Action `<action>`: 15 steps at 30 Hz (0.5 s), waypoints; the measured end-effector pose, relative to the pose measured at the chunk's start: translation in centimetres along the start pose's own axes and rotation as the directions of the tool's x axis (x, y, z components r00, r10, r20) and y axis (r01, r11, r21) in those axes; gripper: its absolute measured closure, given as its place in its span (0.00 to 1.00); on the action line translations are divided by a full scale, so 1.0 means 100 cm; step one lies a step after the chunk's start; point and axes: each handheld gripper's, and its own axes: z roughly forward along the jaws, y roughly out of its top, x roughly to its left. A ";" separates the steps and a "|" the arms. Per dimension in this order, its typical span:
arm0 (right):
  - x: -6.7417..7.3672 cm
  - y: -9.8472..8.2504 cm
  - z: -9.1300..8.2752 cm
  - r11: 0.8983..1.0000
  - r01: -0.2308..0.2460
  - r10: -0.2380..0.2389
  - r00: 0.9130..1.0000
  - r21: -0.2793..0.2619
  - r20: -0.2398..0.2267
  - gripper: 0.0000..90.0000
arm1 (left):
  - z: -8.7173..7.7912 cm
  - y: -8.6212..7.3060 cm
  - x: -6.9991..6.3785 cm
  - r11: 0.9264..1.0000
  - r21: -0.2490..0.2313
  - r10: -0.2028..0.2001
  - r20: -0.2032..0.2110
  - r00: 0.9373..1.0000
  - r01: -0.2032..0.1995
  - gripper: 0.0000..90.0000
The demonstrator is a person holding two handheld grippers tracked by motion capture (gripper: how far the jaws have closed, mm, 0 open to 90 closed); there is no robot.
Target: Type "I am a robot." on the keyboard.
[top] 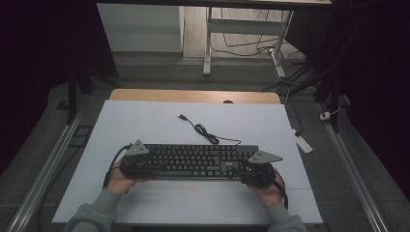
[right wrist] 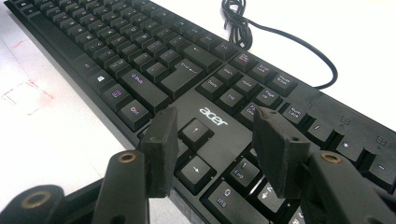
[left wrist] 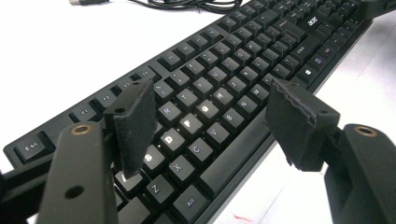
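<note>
My left gripper (left wrist: 212, 121) is spread wide over the left end of the black Acer keyboard (top: 193, 161), jaws apart w/ nothing between the pads. One pad (left wrist: 133, 123) hangs above the A/S keys, the other (left wrist: 299, 123) sits out past the kbd's front edge, over the white table (top: 145, 125). My right gripper (right wrist: 215, 151) is also parted, not pinching anything; its jaws hover over the arrow-key block & logo at the right end, numpad just beside.

The kbd lies flat, long side toward me, near the front of the table, roughly centred. Its cable (top: 205, 130) runs off the back edge in a loose coil, USB plug (top: 182, 116) lying free further back, well apart from both grippers.

Step in hand, as I read it: both hands staged at the two ends, no grip on yet. Looks like either a release just made or a set-up to take hold of both ends; can't tell which.

Next move, if lifting/shifting: drop each gripper so the jaws straddle the kbd's edge rather than the keys, close on the frame both sides evenly, keep it level. Risks: pads pressing keycaps instead of the frame, kbd tilting if one side bites first, cable dragging behind.
</note>
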 end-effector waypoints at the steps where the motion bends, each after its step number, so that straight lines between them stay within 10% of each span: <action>1: 0.000 0.000 0.000 1.000 0.000 0.000 1.000 0.001 0.000 0.56 | 0.000 0.000 0.000 1.000 0.000 0.001 -0.001 1.000 -0.001 0.37; 15: 0.000 0.000 0.001 1.000 0.004 -0.004 1.000 0.004 0.000 0.56 | -0.003 -0.004 0.015 0.999 0.020 -0.046 -0.068 0.997 0.048 0.37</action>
